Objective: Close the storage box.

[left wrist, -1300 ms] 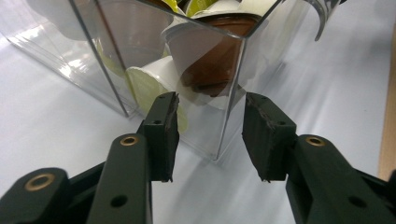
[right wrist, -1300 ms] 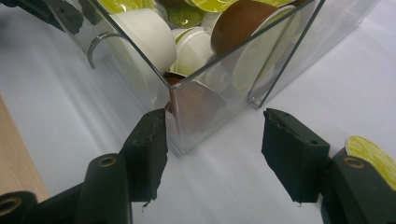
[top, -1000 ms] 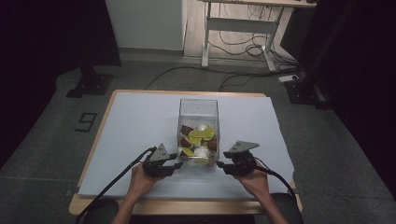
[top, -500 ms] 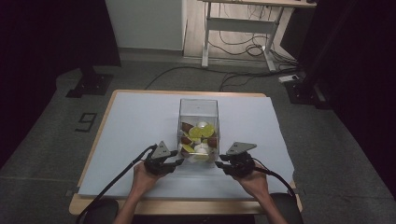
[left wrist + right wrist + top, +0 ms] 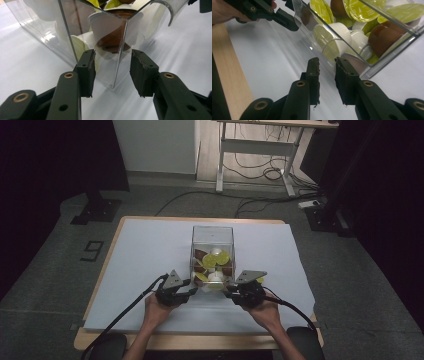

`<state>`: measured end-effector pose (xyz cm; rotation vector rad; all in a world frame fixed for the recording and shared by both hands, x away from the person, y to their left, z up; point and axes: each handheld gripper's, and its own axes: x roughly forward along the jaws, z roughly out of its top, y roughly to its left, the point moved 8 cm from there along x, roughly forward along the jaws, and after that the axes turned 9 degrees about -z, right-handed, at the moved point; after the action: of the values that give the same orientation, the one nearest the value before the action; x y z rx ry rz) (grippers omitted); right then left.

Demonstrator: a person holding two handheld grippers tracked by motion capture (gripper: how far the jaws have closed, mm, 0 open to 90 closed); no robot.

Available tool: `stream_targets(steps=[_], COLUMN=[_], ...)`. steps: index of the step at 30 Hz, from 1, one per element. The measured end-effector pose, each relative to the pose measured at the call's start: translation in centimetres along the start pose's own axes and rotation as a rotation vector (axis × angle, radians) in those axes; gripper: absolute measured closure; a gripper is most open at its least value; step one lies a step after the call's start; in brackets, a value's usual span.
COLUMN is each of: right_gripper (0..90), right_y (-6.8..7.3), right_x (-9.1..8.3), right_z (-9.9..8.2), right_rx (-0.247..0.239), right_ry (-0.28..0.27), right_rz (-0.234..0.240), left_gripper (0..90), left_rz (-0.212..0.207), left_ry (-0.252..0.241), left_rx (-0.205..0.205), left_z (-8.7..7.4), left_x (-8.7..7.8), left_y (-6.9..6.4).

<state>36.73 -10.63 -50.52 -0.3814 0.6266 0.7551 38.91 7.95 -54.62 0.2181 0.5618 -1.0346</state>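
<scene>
Through the right gripper view, green-lidded capsules (image 5: 322,11) fill the clear box (image 5: 359,62).

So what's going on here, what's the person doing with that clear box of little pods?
A person sits at a table with a hand-held gripper in each hand, one at each near corner of a clear plastic box filled with green, white and brown coffee pods. The left gripper has its jaws open on either side of a box corner. The right gripper is open too, its jaws just short of the box wall. Neither has clamped on yet.
</scene>
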Motion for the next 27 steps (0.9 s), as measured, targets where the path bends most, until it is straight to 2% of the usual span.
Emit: stream_targets(steps=[10,14,19,27], right_gripper=[77.7,80.9,80.7,80.6], right_y=[0.6,0.5,0.5,0.3], right_x=[0.6,0.8,0.9,1.2], right_z=[1.0,1.1,1.2,1.4], right_rx=[-0.005,-0.012,-0.017,-0.021], right_ry=[-0.014,-0.012,-0.006,-0.014], right_rz=[0.015,0.001,0.009,-0.009], left_gripper=[54.1,54.0,54.1,52.0], left_rz=[0.004,0.006,0.010,0.023], left_ry=[-0.003,-0.004,-0.002,0.019], left_rx=[0.000,-0.001,0.000,0.000], left_z=[0.0,0.0,0.0,-0.2], left_x=[0.1,0.1,0.0,-0.2], left_y=[0.0,0.0,0.0,0.1])
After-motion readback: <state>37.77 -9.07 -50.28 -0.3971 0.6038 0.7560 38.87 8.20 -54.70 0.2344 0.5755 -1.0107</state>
